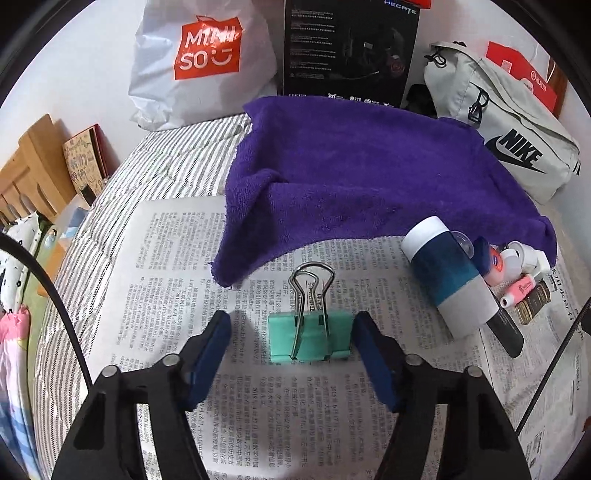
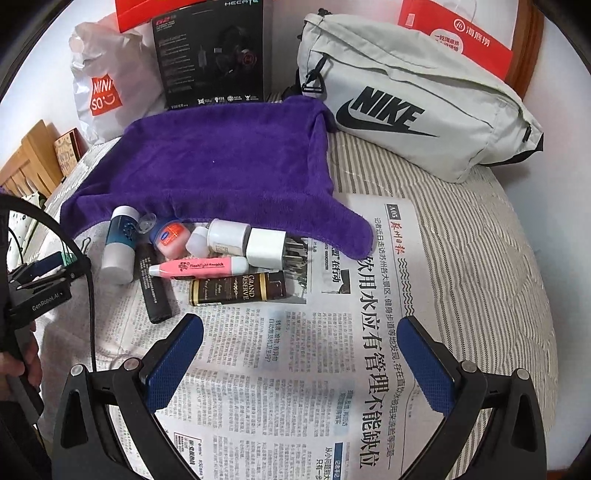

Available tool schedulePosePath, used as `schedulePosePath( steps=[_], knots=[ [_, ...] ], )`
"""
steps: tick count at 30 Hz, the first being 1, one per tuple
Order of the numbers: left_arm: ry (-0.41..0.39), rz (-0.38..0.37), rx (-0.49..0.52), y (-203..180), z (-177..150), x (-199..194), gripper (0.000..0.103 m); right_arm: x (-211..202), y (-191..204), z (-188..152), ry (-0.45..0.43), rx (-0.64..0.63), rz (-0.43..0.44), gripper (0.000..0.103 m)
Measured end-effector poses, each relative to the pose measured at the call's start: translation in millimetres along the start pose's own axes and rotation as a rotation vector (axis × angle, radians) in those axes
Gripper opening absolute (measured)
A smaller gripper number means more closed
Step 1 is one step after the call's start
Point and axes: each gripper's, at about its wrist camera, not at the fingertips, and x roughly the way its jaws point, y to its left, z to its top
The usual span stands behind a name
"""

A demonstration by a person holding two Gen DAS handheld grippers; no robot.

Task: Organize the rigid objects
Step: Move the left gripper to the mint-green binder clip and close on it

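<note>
Down at the newspaper (image 1: 177,280), the left gripper (image 1: 291,332) stands spread wide, its blue fingers (image 1: 210,354) on either side of a mint-green binder clip (image 1: 308,338). The clip lies flat on the print with its wire handles pointing away toward the purple towel (image 1: 354,173); a narrow gap shows at each side, so neither finger touches it and nothing is grasped.

The right gripper (image 2: 301,354) is likewise released, jaws wide apart over bare newsprint, holding nothing. Just ahead of it and to its left lies a cluster of small items at the towel's near edge: a white and teal cylinder (image 2: 120,243), a black tube (image 2: 155,291), a small round jar with a blue cap (image 2: 170,236), a pink pen-shaped item (image 2: 199,267) printed "Flashlight Earpick", a dark bottle (image 2: 238,290) labelled "GRAND RESERVE", a white bottle (image 2: 227,236) and a white plug adapter (image 2: 267,247). They touch or overlap one another, the adapter and white bottle tucked against the towel's hem.

Behind the towel stand a white bag (image 1: 195,62) marked "MINISO" in a red patch, a black box (image 2: 212,55) bearing "HECATE", and a pale grey pouch (image 2: 413,99) with "NIKE" and the swoosh in black. A red and white package (image 2: 461,33) with Chinese characters leans behind the pouch. The newspaper carries large Chinese headlines and a page mark "A05"; on the left gripper's body, in the right wrist view, "GenRobot.AI" can be read.
</note>
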Motion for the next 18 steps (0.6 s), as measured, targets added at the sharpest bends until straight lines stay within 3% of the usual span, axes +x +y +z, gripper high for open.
schedulePosePath(
  steps=[3,11,18],
  knots=[
    [-0.015,-0.018,0.024,-2,-2,-3,0.041,4,-5,-1,-0.002,0.012,0.006,0.103],
    [-0.023,-0.017,0.032,-5,-3,-2,0.040,23,-13,2,0.006,0.071,0.089,0.103],
    [-0.024,-0.015,0.037,-5,-3,-2,0.040,43,7,5,0.014,0.005,0.130,0.103]
  ],
)
